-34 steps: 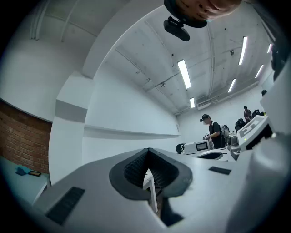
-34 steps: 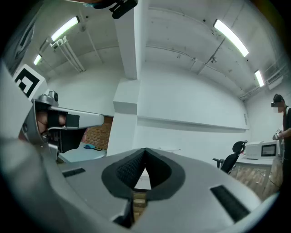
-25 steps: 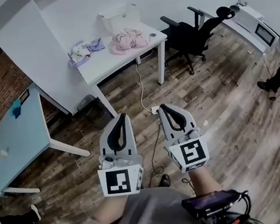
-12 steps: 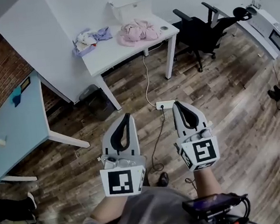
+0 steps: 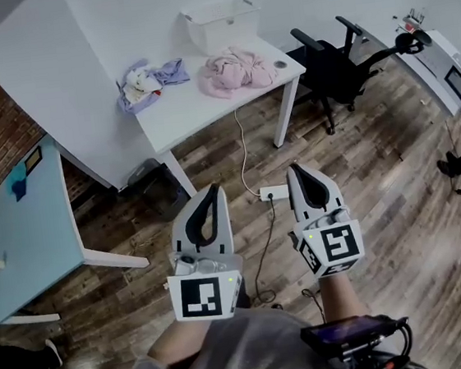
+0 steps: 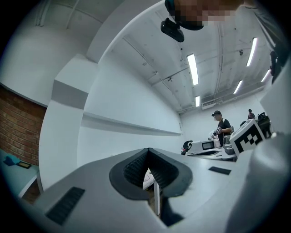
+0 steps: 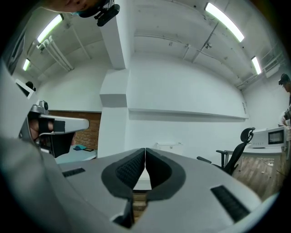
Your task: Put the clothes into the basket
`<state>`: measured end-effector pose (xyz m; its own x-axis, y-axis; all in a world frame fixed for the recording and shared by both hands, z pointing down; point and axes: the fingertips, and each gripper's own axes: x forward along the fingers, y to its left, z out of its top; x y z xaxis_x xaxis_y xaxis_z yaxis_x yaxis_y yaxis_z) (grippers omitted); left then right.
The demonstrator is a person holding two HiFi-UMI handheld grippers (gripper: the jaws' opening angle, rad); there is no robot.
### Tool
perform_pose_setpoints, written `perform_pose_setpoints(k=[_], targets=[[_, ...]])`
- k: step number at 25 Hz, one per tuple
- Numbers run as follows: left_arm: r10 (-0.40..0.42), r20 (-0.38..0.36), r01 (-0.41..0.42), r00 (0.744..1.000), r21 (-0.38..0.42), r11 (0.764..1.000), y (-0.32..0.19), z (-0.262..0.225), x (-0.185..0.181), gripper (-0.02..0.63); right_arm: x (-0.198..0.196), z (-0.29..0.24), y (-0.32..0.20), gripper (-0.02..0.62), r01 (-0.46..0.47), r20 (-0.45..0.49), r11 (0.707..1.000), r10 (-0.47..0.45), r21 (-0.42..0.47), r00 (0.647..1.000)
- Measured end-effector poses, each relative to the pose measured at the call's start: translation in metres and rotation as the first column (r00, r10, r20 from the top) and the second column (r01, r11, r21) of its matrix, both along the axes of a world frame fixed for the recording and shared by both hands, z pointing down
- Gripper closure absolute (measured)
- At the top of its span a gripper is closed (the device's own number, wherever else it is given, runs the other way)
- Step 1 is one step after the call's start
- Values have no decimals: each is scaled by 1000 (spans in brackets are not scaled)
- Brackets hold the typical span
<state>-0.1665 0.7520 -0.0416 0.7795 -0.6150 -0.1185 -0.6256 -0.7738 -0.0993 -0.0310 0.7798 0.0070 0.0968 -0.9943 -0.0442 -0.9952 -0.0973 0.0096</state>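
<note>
A white table (image 5: 181, 115) stands ahead against the wall. On it lie a pink heap of clothes (image 5: 238, 69) and a smaller lilac and white heap (image 5: 146, 82). A white basket (image 5: 222, 23) stands at the table's back edge; its rim (image 7: 169, 145) shows in the right gripper view. My left gripper (image 5: 212, 190) and right gripper (image 5: 297, 168) are held side by side over the wooden floor, well short of the table. Both are shut with nothing between the jaws.
A black office chair (image 5: 334, 64) stands right of the table. A light blue table (image 5: 21, 220) is at the left by a brick wall. A power strip (image 5: 273, 192) and cable lie on the floor ahead. A dark bin (image 5: 155, 186) sits under the white table. A person (image 6: 222, 125) stands far right.
Both grippers and the head have moved forward toward the white table; the table and clothes sit lower and nearer in the head view. The jaws stay shut.
</note>
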Motion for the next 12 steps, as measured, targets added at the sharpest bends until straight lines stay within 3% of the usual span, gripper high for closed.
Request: perform_pose_setpoints(k=[12], targets=[[34,-64,-35,997,-18,999,-98,-12,-19,598,-21,-28,-97,588,-22,-93,1000,22,-5,995]])
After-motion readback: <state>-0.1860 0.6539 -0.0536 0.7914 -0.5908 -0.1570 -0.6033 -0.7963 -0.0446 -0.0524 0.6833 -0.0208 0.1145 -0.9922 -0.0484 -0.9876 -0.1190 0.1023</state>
